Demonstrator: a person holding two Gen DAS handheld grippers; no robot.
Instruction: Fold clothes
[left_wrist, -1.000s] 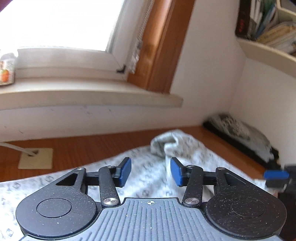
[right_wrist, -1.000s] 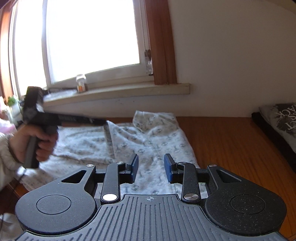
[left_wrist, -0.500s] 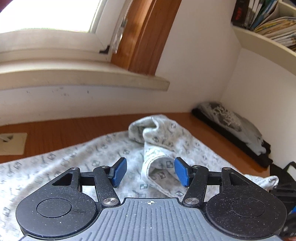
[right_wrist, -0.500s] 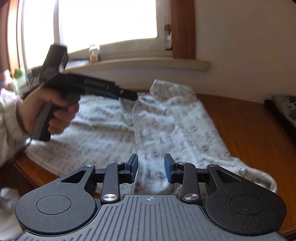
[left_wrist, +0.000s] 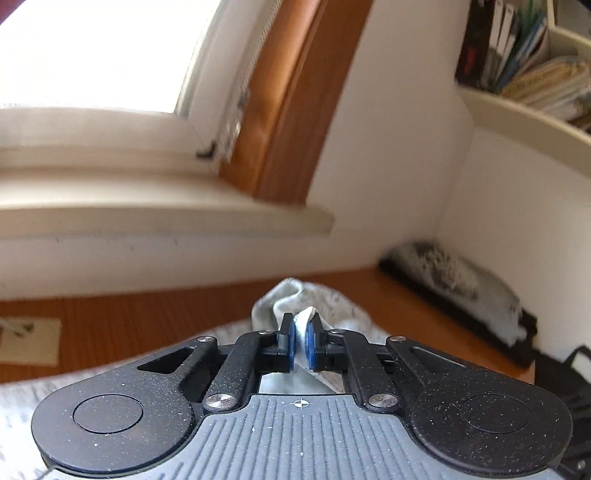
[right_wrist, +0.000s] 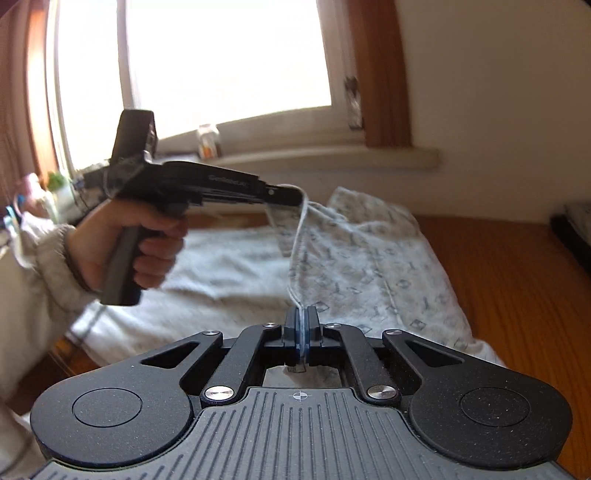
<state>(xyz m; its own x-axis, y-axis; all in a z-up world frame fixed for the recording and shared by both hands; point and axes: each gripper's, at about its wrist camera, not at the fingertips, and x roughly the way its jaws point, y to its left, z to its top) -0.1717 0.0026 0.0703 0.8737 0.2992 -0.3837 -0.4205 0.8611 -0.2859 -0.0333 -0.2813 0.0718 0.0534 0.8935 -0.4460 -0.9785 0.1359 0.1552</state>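
Garment (right_wrist: 369, 266) is lying spread on the wooden table (right_wrist: 509, 273) w/ one edge pinched thin in both my just-closing tongs, left gripper (left_wrist: 301, 341) & right gripper (right_wrist: 302, 330), so I'm risking it slipping out if I'm pulling unevenly.

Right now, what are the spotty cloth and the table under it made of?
The cloth looks like soft knit cotton, pale grey with small printed marks: it sags and wrinkles where the left gripper and the right gripper pinch its edge. The table looks like orange-brown wood with a smooth finish and fine grain lines; it could be veneer.
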